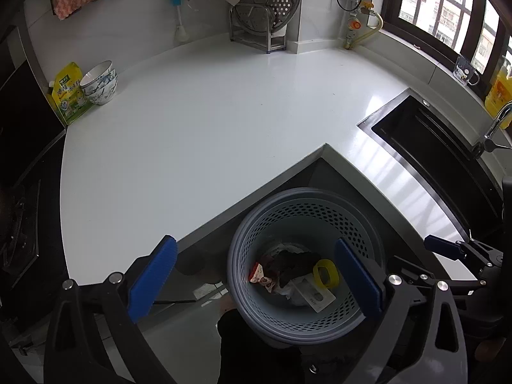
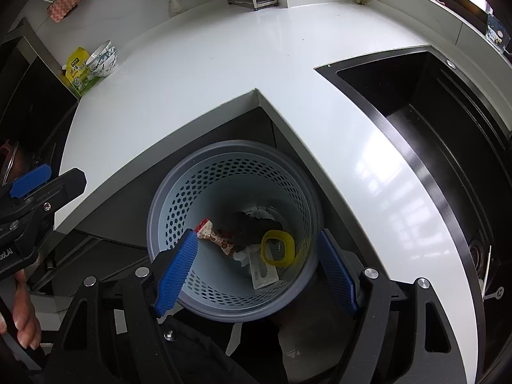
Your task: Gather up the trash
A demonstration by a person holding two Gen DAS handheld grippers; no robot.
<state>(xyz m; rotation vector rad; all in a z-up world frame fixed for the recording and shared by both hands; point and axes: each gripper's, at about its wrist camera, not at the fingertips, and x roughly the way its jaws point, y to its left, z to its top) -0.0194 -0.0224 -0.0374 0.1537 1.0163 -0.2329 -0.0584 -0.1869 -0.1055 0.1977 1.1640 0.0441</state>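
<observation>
A round blue-grey perforated trash basket (image 1: 252,240) (image 2: 179,192) stands on the floor in the inner corner of the white counter (image 1: 198,134) (image 2: 224,64). In it lie a red snack wrapper (image 1: 260,276) (image 2: 212,236), a yellow plastic ring (image 1: 324,273) (image 2: 277,248), a white card (image 1: 315,296) (image 2: 264,272), crumpled white paper and something dark. My left gripper (image 1: 256,283) is open and empty above the basket. My right gripper (image 2: 256,272) is open and empty, right over the basket's mouth. The right gripper's blue fingertip (image 1: 440,245) shows at right in the left wrist view.
A black sink (image 1: 438,150) (image 2: 432,112) with a tap is set in the counter at right. Stacked bowls (image 1: 100,83) (image 2: 102,57) and a yellow-green pouch (image 1: 68,92) (image 2: 80,70) stand at far left. A metal rack (image 1: 262,16) stands against the back wall. A stove (image 1: 19,217) is at left.
</observation>
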